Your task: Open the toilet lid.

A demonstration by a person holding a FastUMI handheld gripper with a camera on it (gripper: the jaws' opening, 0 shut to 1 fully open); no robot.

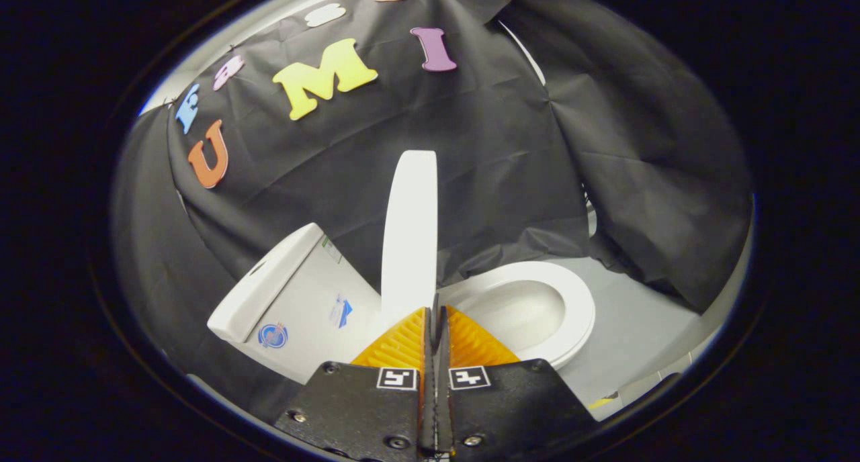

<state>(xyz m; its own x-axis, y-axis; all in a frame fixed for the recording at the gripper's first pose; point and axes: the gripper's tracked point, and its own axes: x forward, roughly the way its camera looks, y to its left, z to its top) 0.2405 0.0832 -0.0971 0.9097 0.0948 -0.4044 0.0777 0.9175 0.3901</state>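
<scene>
— Lid position?
— Toilet lid (410, 227) stands raised edge-on, just ahead of my fingertips, between cistern (295, 294) and seat (537, 307) over the bowl.
— Hand-held gripper (435, 312)?
— I read the fingers pressed together; whether they pinch the lid's edge, I cannot tell.

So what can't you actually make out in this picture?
- Whether the gripper pinches the raised toilet lid: the fingers sit closed at its lower edge, and the contact is hidden.
- The lid's hinge: behind the fingers.
- The tank stickers: too small to read.
- The near rim of the seat: hidden by the gripper body.
</scene>
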